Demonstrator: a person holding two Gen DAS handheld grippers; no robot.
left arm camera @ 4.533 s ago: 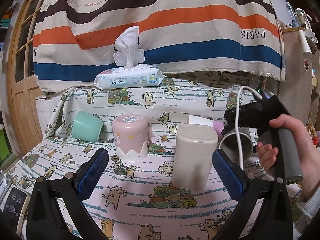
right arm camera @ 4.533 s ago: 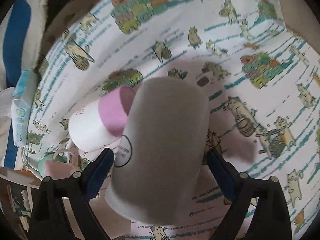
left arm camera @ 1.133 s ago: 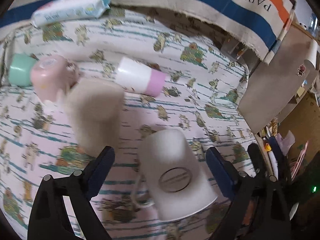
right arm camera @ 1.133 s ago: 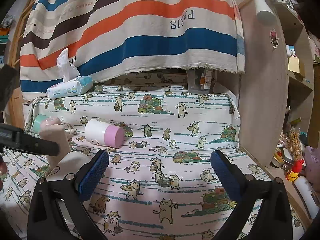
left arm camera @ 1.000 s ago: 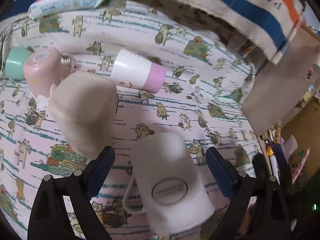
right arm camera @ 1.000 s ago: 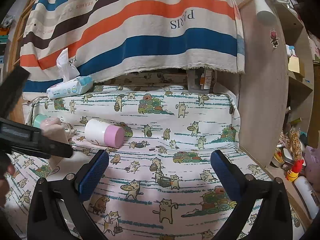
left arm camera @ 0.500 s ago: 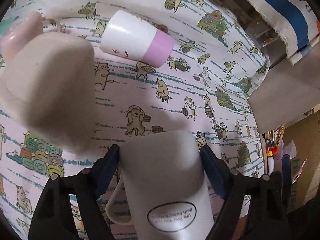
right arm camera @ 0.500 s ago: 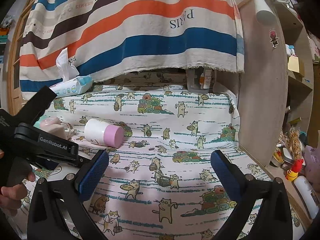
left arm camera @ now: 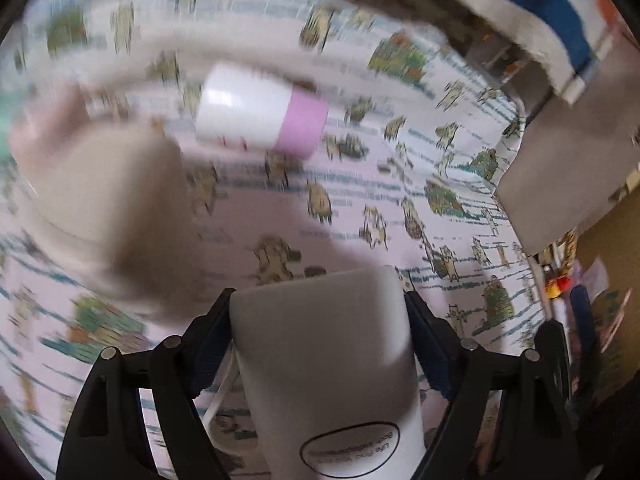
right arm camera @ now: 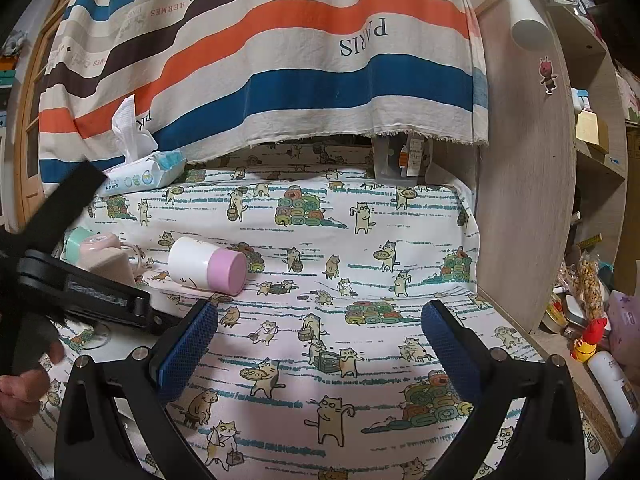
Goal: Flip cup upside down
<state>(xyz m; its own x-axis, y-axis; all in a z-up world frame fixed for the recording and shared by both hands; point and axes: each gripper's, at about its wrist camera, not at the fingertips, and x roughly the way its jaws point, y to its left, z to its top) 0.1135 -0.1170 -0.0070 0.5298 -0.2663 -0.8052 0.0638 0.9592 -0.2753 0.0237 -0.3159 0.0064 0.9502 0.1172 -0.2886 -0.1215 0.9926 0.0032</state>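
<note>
Grey mug (left arm camera: pixel 324 364) clamped between left gripper (left arm camera: pixel 320 336) pads, label end toward camera, long axis along the fingers, above cat-print cloth (left arm camera: pixel 360 208). Farther right, right gripper (right arm camera: pixel 318 344) spread wide, holding nothing, well apart.

Left wrist view: heavy motion blur around the sharp grey ceramic mug (left arm camera: pixel 324 360). Right wrist view: sharp, evenly lit, fisheye bending at edges, dark corners.
</note>
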